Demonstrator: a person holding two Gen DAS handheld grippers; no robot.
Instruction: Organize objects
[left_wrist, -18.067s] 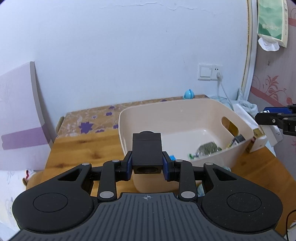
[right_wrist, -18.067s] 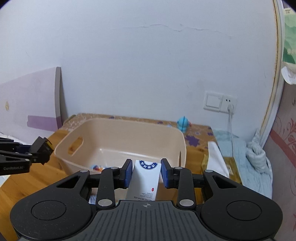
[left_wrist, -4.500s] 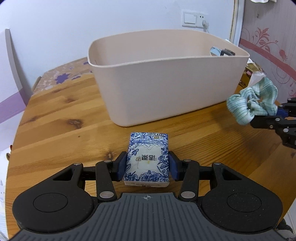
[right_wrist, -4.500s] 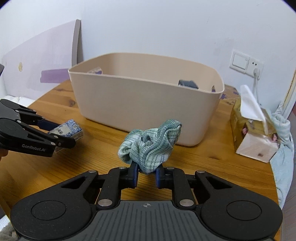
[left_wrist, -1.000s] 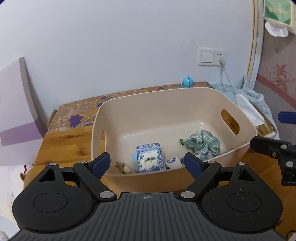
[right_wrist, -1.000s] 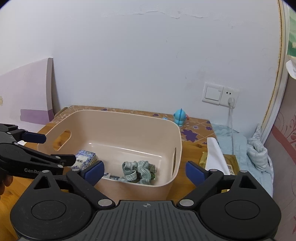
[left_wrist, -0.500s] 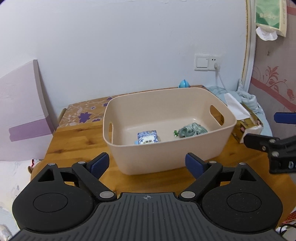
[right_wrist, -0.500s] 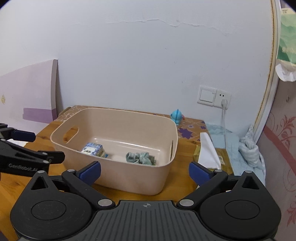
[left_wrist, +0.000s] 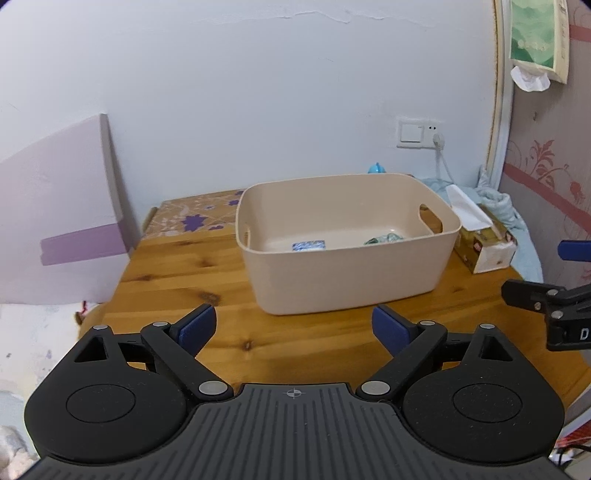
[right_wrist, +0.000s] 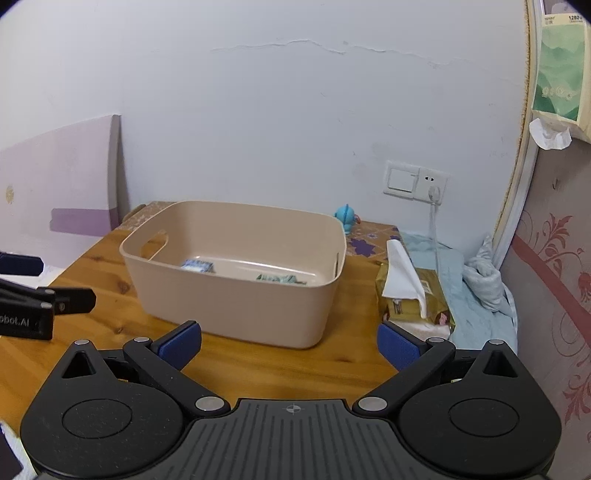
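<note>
The beige plastic basket (left_wrist: 347, 269) stands on the round wooden table (left_wrist: 184, 273), ahead of both grippers and apart from them. Inside it, low behind the near wall, lie a blue-and-white patterned tissue pack (left_wrist: 308, 245) toward the side of the left gripper and a green checked cloth (left_wrist: 384, 239) toward the side of the right gripper; the two are apart from each other.

The left gripper (left_wrist: 293, 328) is above bare tabletop in front of the basket, its jaws opening and already wide, with nothing between the blue pads (left_wrist: 197, 326). The right gripper (right_wrist: 290, 341) is also short of the basket, nearer its right corner, jaws spread wide and empty. In each wrist view the other gripper shows at the frame edge, level with the basket's near side.

To the right of the basket, just beside it, sits a gold tissue box (right_wrist: 413, 299) with a white tissue sticking up. Behind the basket a small blue toy figure (right_wrist: 347, 218) stands near the wall, below and left of a wall switch and socket (right_wrist: 415, 181) with a plugged-in cable. A pale lilac board (left_wrist: 62, 206) leans against the wall, left of the table.
</note>
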